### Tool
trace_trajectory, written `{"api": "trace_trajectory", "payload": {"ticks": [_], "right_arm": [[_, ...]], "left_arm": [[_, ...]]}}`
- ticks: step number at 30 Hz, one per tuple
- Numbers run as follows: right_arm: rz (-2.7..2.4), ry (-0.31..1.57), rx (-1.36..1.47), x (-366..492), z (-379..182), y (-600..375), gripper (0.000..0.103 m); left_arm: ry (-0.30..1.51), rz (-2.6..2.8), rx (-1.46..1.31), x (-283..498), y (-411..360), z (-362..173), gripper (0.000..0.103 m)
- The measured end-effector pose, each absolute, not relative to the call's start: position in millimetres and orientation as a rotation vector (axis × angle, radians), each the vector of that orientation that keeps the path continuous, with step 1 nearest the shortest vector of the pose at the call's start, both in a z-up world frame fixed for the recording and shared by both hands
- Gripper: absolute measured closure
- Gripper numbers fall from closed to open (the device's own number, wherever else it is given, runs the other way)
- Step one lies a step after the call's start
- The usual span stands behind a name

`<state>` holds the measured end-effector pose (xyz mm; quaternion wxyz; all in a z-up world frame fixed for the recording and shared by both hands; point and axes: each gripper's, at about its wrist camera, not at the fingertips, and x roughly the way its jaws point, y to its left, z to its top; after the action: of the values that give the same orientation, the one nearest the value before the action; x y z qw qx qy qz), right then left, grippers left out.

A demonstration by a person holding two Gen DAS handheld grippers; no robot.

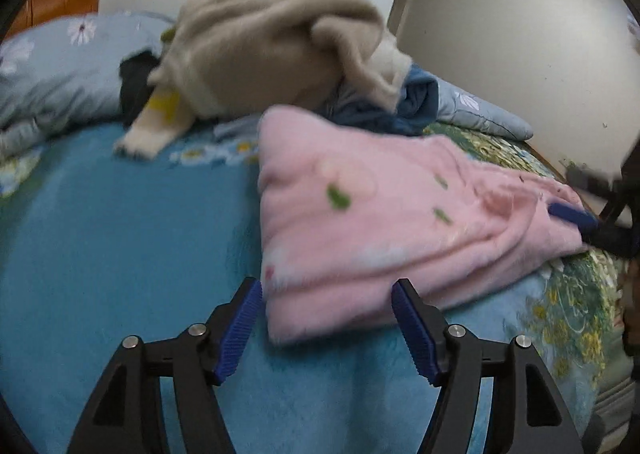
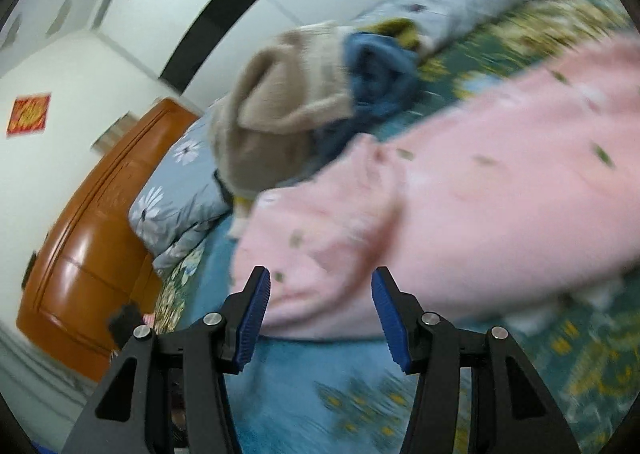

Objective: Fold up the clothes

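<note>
A folded pink fleece garment [image 1: 380,222] with small green marks lies on the blue bedspread [image 1: 120,234]. My left gripper [image 1: 326,294] is open just above the bed. The garment's near left corner sits between the jaws, and the pads do not press on it. One blue pad [image 1: 570,216] of the right gripper shows at the garment's far right edge. In the right wrist view, the right gripper [image 2: 320,282] is open at the near edge of the pink garment [image 2: 460,194], with a gap on each side of the cloth. Both views are motion-blurred.
A heap of unfolded clothes lies behind: a beige sweater [image 1: 272,50], a blue garment [image 1: 416,94] and something black [image 1: 134,90]. Pale blue floral pillows [image 1: 60,70] line the bed's head. A white wall [image 1: 520,54] stands to the right, and orange wooden furniture [image 2: 92,234] stands beside the bed.
</note>
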<state>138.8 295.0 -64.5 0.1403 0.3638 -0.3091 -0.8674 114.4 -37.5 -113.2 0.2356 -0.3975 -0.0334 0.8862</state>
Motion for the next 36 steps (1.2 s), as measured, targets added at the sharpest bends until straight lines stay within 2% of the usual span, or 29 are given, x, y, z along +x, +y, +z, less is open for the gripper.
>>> {"api": "trace_trajectory", "payload": {"ticks": [6,9,15,21,23,24,25,27,32,34,36], "right_arm": [[-2.639,-0.623,1.241,107.3,-66.1,263.4,0.049],[-2.642,-0.653,1.277,104.7,-75.2,267.3,0.049],[-2.567,-0.725,1.301,89.4,-90.0,261.3,0.049],[-2.558,-0.905,1.339,79.8,-106.4,268.6,0.049],[-2.561,-0.931,1.333,77.9,-105.8,268.1,0.068],[-2.561,-0.942,1.324,76.7,-103.7,267.9,0.088],[-2.559,-0.951,1.313,75.3,-100.9,267.7,0.093],[-2.575,-0.943,1.261,75.8,-89.6,268.2,0.095],[-2.685,-0.784,1.048,100.6,-43.0,280.5,0.095],[-2.74,-0.749,1.08,110.2,-46.1,292.0,0.095],[-2.725,-0.842,1.202,110.3,-71.4,312.2,0.095]], "left_arm": [[0.004,2.413,-1.107,118.0,-24.4,-126.9,0.032],[-0.062,2.402,-1.148,111.5,-31.0,-133.8,0.032],[-0.307,2.451,-1.146,95.4,-52.4,-133.8,0.032],[-0.369,2.423,-1.151,92.5,-57.5,-140.0,0.028],[-0.366,2.42,-1.152,92.6,-56.6,-140.1,0.027],[-0.369,2.419,-1.151,93.0,-56.8,-139.9,0.027],[-0.372,2.418,-1.15,93.3,-57.1,-139.8,0.027],[-0.379,2.412,-1.148,93.1,-58.1,-140.1,0.027],[-0.394,2.399,-1.144,92.9,-60.4,-141.1,0.025],[-0.394,2.398,-1.145,92.9,-60.7,-142.0,0.025],[-0.396,2.398,-1.146,93.0,-60.8,-142.7,0.025]]}}
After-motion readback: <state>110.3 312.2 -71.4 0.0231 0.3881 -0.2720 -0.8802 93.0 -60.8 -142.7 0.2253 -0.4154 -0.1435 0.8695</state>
